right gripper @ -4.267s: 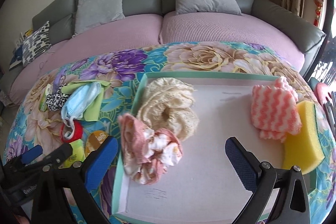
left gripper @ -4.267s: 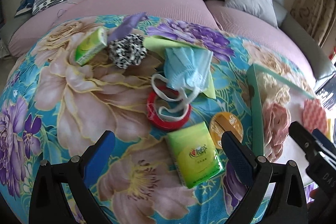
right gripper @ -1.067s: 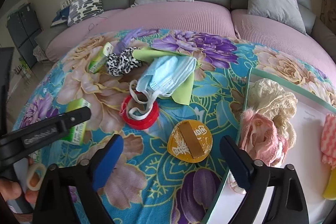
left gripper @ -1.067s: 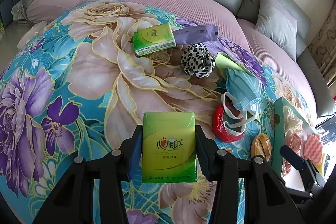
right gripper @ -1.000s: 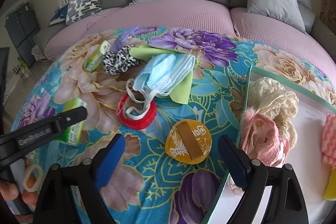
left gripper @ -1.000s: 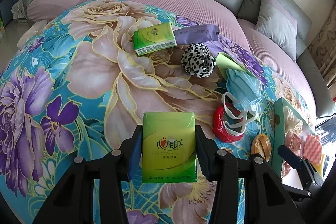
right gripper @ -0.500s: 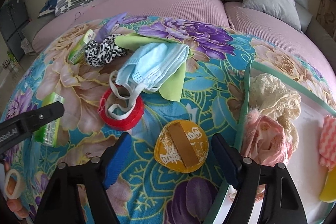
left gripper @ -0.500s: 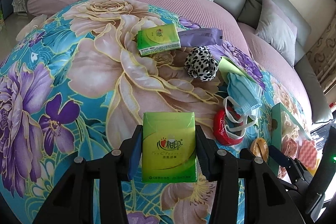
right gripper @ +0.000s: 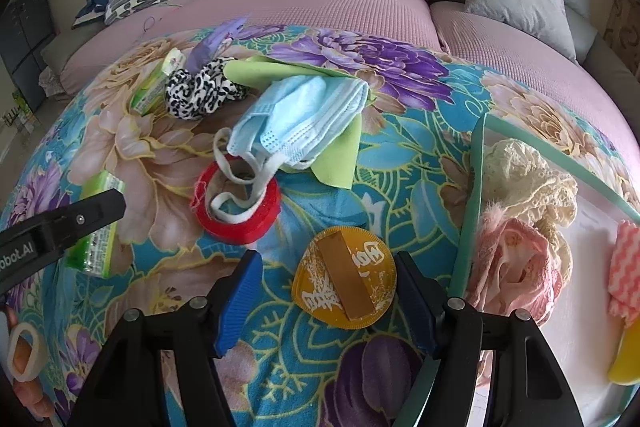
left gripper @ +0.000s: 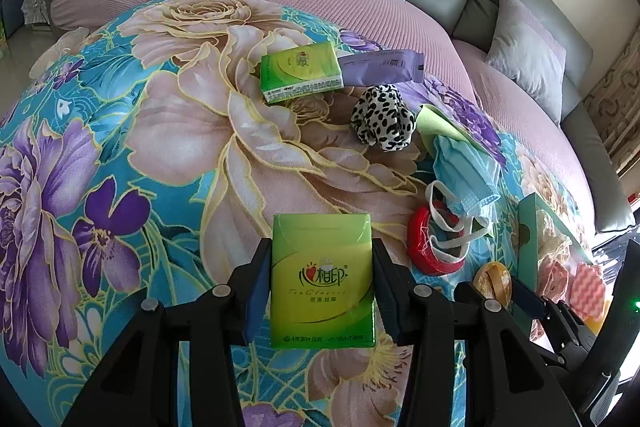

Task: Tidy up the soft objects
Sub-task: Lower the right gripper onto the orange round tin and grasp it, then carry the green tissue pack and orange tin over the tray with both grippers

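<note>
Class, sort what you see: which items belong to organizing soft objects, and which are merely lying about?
Job: tissue pack in left gripper; second tissue pack; leopard scrunchie; face masks; green cloth; tray.

Lying about: red tape roll; orange disc; purple packet.

left tongs [left gripper: 322, 283] clamped on a green tissue pack [left gripper: 322, 281]; right tongs [right gripper: 326, 301] spread wide, holding nothing, hovering low.

Green tissue pack [left gripper: 322, 277]; leopard-spotted black-and-white scrunchie [left gripper: 383, 123]; red tape roll [right gripper: 237, 202]; pale-blue mask [right gripper: 300, 119].
</note>
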A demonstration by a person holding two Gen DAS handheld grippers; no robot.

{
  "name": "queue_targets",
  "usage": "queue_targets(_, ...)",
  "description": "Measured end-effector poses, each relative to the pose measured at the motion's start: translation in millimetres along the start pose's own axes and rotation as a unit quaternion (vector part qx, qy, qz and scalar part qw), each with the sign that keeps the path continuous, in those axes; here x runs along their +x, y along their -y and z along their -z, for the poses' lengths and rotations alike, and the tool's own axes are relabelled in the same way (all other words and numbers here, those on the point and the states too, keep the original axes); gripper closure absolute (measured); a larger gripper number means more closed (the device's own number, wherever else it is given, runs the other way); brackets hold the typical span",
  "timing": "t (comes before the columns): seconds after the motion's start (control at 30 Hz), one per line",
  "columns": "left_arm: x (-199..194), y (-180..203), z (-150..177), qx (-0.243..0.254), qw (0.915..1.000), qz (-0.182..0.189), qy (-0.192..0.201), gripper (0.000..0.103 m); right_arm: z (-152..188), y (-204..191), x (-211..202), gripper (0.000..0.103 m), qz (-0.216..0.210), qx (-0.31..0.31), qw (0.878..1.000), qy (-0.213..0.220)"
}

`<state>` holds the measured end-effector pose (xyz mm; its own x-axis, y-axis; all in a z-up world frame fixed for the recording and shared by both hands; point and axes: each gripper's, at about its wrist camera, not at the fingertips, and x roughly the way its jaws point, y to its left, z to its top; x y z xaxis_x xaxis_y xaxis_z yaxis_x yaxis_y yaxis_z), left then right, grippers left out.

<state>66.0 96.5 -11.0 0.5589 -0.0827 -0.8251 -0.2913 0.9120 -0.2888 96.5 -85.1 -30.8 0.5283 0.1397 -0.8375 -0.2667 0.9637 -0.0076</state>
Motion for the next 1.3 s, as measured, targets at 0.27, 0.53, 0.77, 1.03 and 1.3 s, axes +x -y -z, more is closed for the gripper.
queue_targets(0.27, 3, 2, 1, 0.004, 1.0000, -0.003, -0.003, 0.055, 1, 0, 3, 0.043, 0.021, -0.008, 1.000, -0.005)
queue_targets(0.53, 4, 2, 1, 0.009, 0.9999, -0.006, -0.005, 0.055, 1, 3, 3, 0.049, 0.029, -0.005, 1.000, -0.006)
queue_targets(0.77, 3, 5, 2, 0.017, 0.9998, -0.013, -0.002, 0.055, 1, 5, -2, 0.049, 0.023, -0.001, 1.000, 0.001)
queue_targets(1.03, -13, 12, -1, 0.030, 0.9991, -0.019, 0.021, 0.055, -2, 9, -26, 0.049, 0.013, 0.005, 0.999, 0.031)
queue_targets(1.3, -36, 32, -3, 0.058, 0.9968, -0.016, 0.052, 0.055, -2, 27, -62, 0.049, 0.004, 0.027, 0.997, 0.066)
